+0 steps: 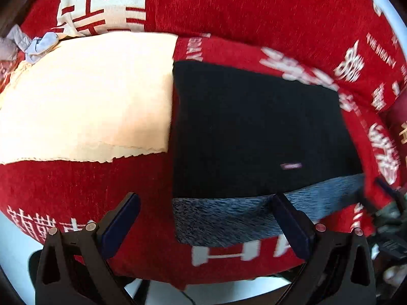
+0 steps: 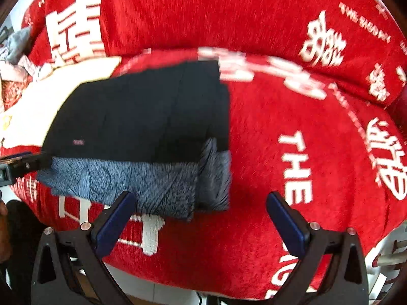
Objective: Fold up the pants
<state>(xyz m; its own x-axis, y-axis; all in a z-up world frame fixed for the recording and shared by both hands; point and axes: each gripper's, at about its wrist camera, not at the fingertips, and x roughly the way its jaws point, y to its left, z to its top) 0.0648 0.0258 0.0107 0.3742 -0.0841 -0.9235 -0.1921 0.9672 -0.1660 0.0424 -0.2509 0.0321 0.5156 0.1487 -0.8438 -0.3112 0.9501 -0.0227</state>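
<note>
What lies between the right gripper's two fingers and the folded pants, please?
Only the red printed sofa cover separates the right gripper from the pants, per the right wrist view.

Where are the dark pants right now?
The folded navy pants with fleecy blue lining lie on the red cushion with white lettering, right of its cream patch, just beyond both open tools.

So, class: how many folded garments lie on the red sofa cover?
1: the dark pants, folded with fleecy lining showing, beside the cream panel. Crumpled clothes at far left are not folded.
</note>
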